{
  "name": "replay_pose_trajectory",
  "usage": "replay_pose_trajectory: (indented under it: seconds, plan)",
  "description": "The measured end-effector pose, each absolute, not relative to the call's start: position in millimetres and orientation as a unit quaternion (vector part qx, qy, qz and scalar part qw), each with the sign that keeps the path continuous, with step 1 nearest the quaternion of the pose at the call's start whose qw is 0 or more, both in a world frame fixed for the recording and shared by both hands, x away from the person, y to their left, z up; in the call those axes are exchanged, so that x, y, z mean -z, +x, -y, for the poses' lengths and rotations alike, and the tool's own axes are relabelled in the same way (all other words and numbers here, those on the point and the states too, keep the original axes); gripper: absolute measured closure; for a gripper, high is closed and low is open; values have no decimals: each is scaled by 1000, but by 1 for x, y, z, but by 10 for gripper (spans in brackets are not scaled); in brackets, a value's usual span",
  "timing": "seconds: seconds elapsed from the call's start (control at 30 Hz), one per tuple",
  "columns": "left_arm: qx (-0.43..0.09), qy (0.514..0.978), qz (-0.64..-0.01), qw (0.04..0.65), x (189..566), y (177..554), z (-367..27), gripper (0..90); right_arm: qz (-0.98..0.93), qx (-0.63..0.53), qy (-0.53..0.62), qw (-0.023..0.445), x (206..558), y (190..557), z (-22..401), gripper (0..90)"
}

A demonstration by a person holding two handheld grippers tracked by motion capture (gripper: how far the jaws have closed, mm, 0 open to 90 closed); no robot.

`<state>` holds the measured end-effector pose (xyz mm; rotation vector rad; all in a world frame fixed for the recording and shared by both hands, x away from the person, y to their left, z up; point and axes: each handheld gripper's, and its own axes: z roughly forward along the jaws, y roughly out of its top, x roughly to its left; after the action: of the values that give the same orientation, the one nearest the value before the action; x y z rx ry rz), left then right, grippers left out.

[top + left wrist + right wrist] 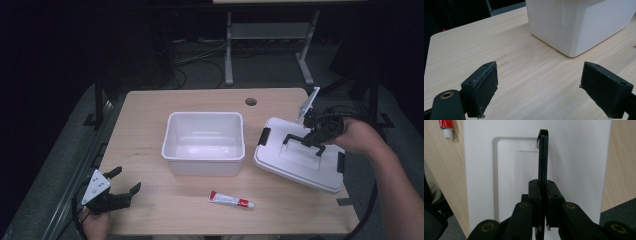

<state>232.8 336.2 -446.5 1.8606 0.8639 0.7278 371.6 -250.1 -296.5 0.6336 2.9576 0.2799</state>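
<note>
- On the counter (150, 210), right side: white lid (300, 162) w/ black handle (303, 141), lying tilted, one edge raised, near the counter's right edge and just right of the open white bin (204, 142).
- Right tongs (316, 136) clamped on the handle; right gripper view shows both pads (534, 192) pinching the thin black bar (543, 157) edge-on, no gap.
- Handling, my read: lid = thin molded plastic, light, stiff enough to lift by the handle but will swing/tilt since the grip is a single narrow point. Smooth surface, slippery if grabbed by the rim. Handle mid-span is the right spot; black latches (264, 136) at the ends look hinged, so avoid those.
- Right hand (357, 136) comes in from the right, forearm angled across the counter corner, wrist roughly level, tongs pointing left toward the lid center.
- Left tongs (120, 187) wide apart, nothing between them; resting low at the near-left corner, aimed at the bin's corner (574, 30) per the left gripper view.
- Red/white tube (230, 200) lies flat near the front edge, well apart from both tongs.
- Risk: lid pivots on the bar when lifted; keep it slow.
</note>
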Motion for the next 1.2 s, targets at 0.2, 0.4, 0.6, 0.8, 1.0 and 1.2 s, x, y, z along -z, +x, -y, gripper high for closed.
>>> replay_pose_trajectory:
  seconds: [0.2,0.4,0.6,0.8,1.0,1.2]
  plan:
    - [-297,758,-351,463,446,233,-336,135,-972,-92,211,44,310,373,251,841]
    - [-298,758,-351,463,446,233,-336,135,-972,-93,210,40,319,374,250,841]
    - [-298,757,-351,464,446,232,-337,135,-972,-94,214,36,328,375,250,841]
    - [-299,757,-351,463,446,233,-337,135,-972,-93,214,31,340,379,249,841]
    - [-300,756,-352,463,446,232,-337,135,-973,-89,213,27,351,383,245,841]
    - [-301,756,-351,464,446,232,-337,135,-972,-88,214,26,359,387,240,841]
